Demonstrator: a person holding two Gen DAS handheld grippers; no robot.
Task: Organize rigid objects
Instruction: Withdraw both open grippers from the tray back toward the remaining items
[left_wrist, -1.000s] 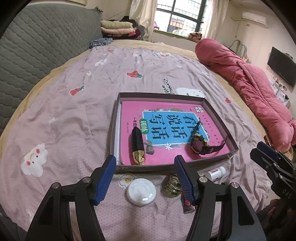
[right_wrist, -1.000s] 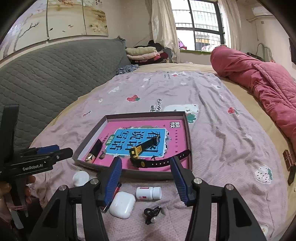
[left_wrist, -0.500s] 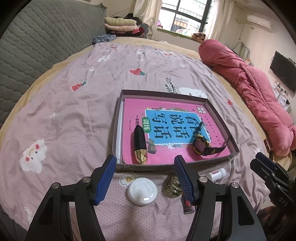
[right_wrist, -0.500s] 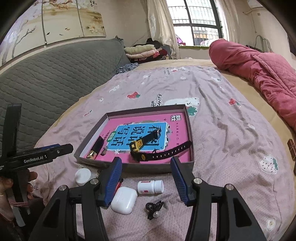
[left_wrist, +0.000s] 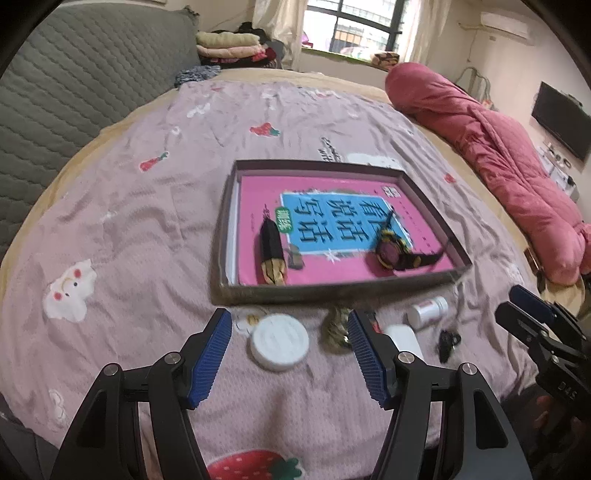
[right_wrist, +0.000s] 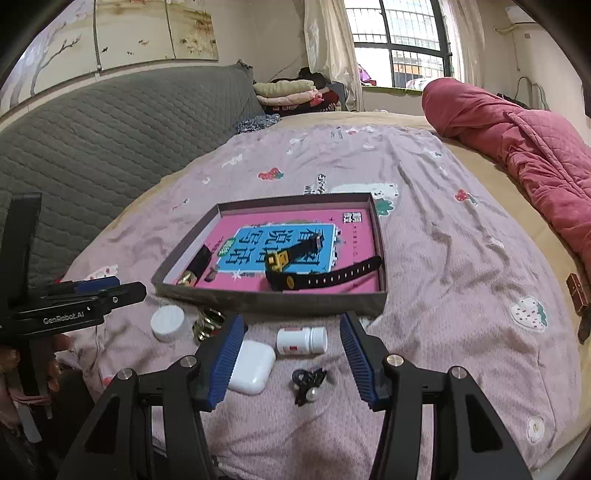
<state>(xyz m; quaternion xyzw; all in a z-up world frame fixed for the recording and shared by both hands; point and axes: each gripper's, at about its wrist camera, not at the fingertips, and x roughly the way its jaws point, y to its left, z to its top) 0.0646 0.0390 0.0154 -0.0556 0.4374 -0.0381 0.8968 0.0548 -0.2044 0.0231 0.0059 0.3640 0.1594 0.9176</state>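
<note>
Small objects lie on a pink bedspread around a shallow grey tray, which serves as the landmark. Inside the tray a pink book covers the floor; on it rest a black wristwatch with a yellow-trimmed case toward the right side and a black tube with a gold end toward the left side.

Just outside the tray's near wall, from left to right, sit a round white lid, a gold-coloured metal piece, a white earbud case, a small white bottle lying on its side, and a small black clip nearest the camera. None of these touches the tray.

The left gripper hovers on the near side of the tray, its blue-padded fingers spread wide and holding nothing; the white lid shows between them. The right gripper also sits on the near side of the tray, its fingers spread wide and empty, with the bottle and the clip showing between them and the earbud case just beside its left finger.

A rolled red quilt lies well to the right of the tray, and a grey padded headboard stands to its left.
</note>
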